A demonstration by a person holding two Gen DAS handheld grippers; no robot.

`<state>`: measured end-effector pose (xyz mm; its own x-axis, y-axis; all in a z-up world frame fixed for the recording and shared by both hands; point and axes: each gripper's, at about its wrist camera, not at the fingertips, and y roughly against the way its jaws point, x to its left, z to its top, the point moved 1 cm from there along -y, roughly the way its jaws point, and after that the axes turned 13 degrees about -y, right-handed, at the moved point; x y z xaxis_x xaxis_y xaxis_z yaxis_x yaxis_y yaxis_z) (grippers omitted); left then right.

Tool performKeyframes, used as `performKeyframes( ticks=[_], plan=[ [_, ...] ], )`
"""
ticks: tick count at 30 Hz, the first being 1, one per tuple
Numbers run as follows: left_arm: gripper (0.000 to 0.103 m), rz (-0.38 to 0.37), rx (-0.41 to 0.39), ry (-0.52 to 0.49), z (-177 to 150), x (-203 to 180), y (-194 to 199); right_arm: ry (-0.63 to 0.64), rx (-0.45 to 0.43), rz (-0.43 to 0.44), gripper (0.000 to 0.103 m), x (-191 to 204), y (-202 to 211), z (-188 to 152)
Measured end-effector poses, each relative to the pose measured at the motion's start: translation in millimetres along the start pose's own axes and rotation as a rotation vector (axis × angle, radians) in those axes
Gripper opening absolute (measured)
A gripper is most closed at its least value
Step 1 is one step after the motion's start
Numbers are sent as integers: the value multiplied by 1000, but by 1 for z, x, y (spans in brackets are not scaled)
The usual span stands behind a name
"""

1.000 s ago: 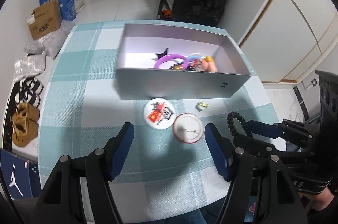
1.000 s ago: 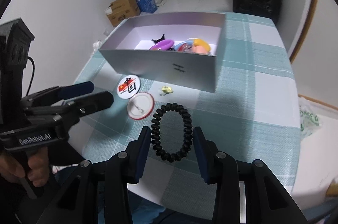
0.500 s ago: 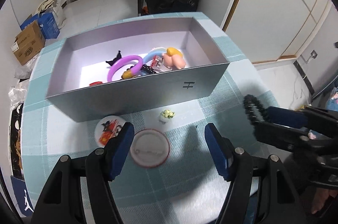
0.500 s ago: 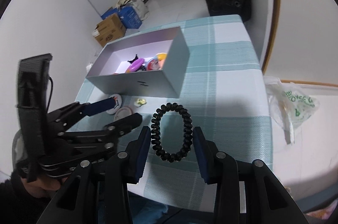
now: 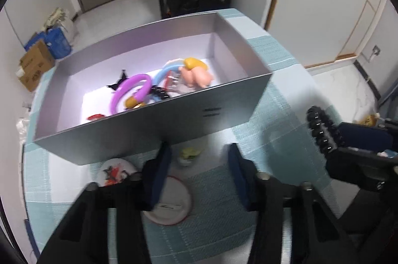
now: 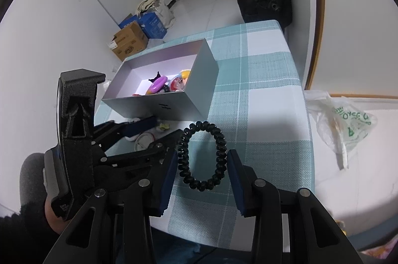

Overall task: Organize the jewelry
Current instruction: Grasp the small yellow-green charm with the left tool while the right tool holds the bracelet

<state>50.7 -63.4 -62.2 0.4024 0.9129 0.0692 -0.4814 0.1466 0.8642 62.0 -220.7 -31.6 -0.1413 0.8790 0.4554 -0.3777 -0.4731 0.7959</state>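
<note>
The right gripper (image 6: 202,165) has lifted off the checked surface (image 6: 263,79), its fingers closed on the black coil hair tie (image 6: 202,155), now held in the air near the grey box (image 6: 174,103) it probably goes into. The left gripper (image 5: 199,169), fingers apart and holding nothing, has closed in on the small yellow-green trinket (image 5: 190,153) beside two round badges. The box's dark printed mark is unreadable.

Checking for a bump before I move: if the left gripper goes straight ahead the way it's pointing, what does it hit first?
Probably the small yellow-green trinket lying between the left gripper's open fingers, then the near wall of the grey box just behind it. Depth is hard to judge here.
</note>
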Motion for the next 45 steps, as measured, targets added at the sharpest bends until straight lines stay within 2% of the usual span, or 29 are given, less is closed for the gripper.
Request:
performKeyframes(
  ticks=[2,4,6,10,23,33,45],
  plan=[
    [18,-11,1,-15,4,-5,-2,-6,-2,4,40,-2,1,0],
    [9,-24,-3,-42,5,-11,0,-13,-6,5,40,-3,2,0],
    [9,-20,-3,-60,5,-14,1,-19,-7,8,40,-4,3,1],
    [9,-93,-7,-26,4,-9,5,-14,-11,8,40,-2,3,1],
    [9,-235,-99,29,9,-6,41,-21,-30,2,40,-2,3,2],
    [9,-255,-212,84,17,15,80,5,-50,14,40,13,2,8],
    [9,-266,-270,197,32,54,82,59,-110,98,40,48,8,34]
  ],
)
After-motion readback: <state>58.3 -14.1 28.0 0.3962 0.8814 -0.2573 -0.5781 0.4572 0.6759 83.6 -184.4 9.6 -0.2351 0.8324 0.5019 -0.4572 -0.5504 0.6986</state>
